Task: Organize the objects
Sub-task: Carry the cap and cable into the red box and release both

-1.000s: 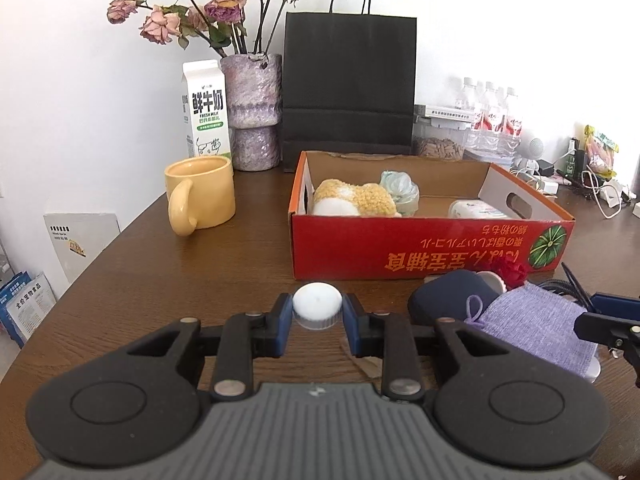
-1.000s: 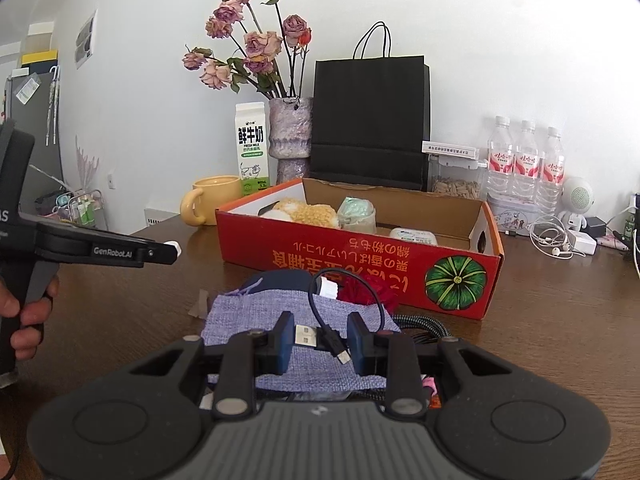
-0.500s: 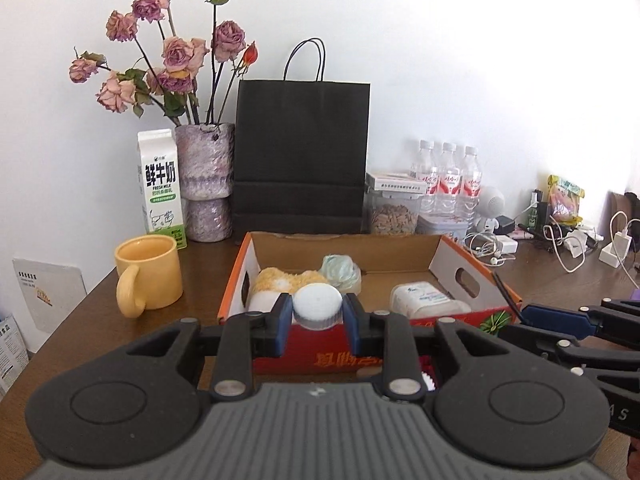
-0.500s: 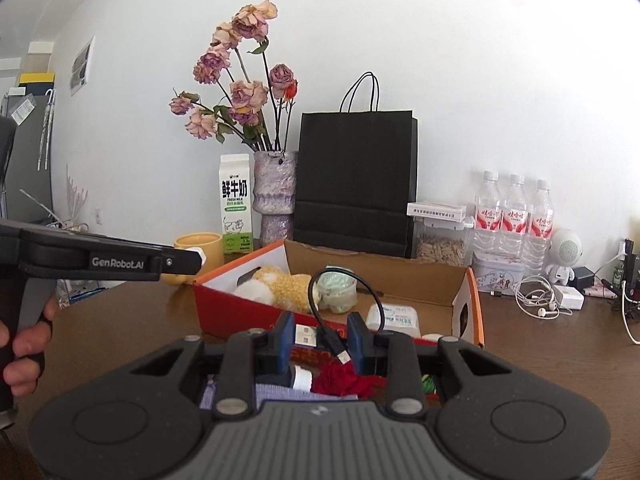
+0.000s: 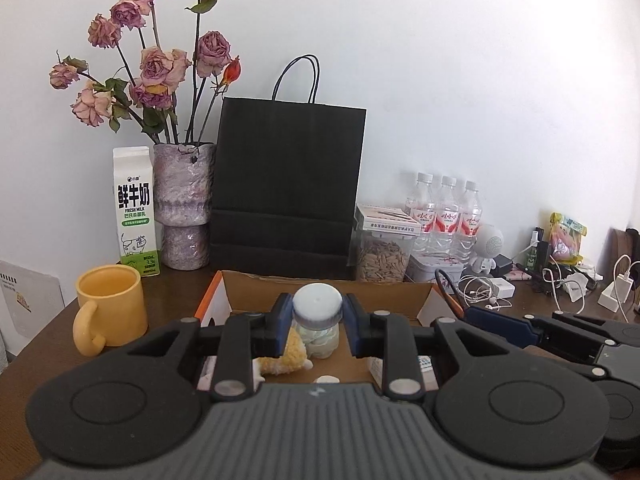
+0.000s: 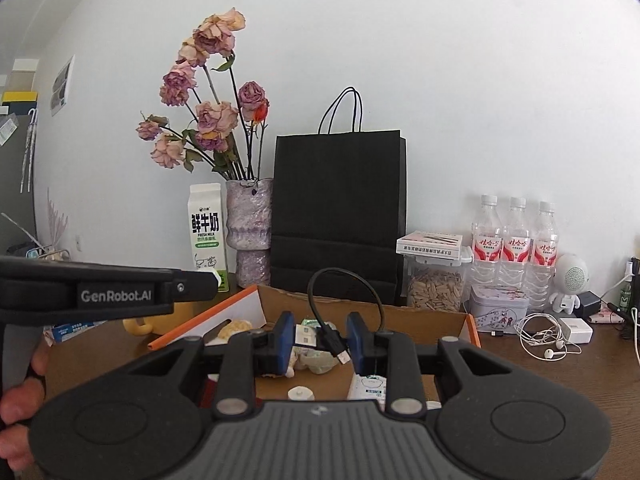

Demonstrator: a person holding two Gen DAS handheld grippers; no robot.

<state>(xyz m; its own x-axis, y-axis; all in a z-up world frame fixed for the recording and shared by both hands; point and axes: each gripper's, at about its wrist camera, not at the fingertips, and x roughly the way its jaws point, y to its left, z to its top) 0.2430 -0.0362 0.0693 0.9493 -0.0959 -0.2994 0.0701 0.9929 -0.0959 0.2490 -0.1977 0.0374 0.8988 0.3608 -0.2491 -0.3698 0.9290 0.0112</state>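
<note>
The left claw [image 5: 318,320] is clamped on a white-capped bottle [image 5: 318,312], held above the open box [image 5: 328,288]. The right claw [image 6: 320,338] grips a looped black cable [image 6: 340,300] over the same box. Inside lie a yellow plush [image 5: 284,356], a pale jar [image 5: 320,342], a white cap [image 6: 301,393] and a packet [image 6: 370,388]. Beyond on the worktop [image 5: 48,344]: mug [image 5: 110,306], milk carton [image 5: 134,210], vase [image 5: 183,204], black bag [image 5: 286,184], seed jar [image 5: 382,256], water bottles [image 5: 446,212].
</note>
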